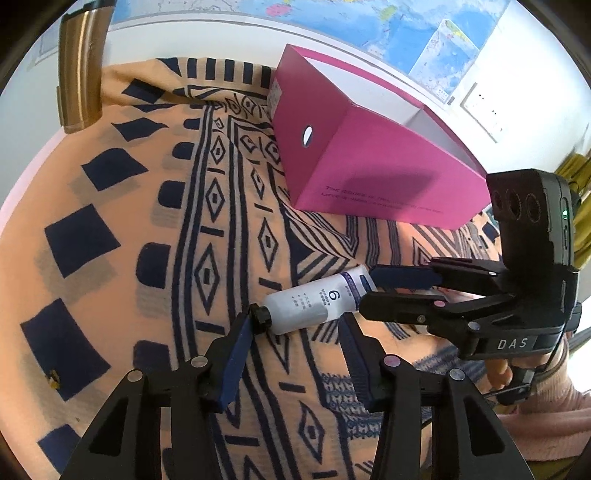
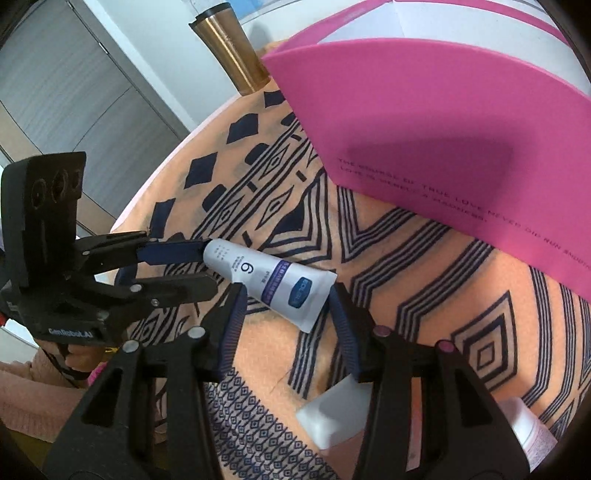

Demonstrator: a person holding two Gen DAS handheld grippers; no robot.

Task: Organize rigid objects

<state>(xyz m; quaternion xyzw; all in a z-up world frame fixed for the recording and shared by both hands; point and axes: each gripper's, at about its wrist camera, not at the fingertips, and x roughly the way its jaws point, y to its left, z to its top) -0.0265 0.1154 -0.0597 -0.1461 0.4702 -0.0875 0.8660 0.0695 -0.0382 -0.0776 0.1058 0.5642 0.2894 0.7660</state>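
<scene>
A white tube (image 1: 317, 301) with a black cap (image 1: 260, 317) and a blue label lies slanted on the orange patterned cloth (image 1: 110, 206). Both of my grippers meet at it. My left gripper (image 1: 295, 332) has its left pad (image 1: 236, 354) against the cap and its right pad at the tube's body. In the right wrist view the tube's flat crimped end (image 2: 306, 302) sits between the fingers of my right gripper (image 2: 288, 317), both pads touching its edges. My left gripper (image 2: 207, 266) holds the cap end there. Whether the tube is off the cloth I cannot tell.
A large pink open box (image 1: 369, 166) stands just behind the tube. A gold tumbler (image 1: 79, 70) stands at the table's far left edge. A white block (image 2: 332, 417) and a white-pink bottle (image 2: 532, 432) lie near my right gripper. Maps hang on the wall (image 1: 388, 22).
</scene>
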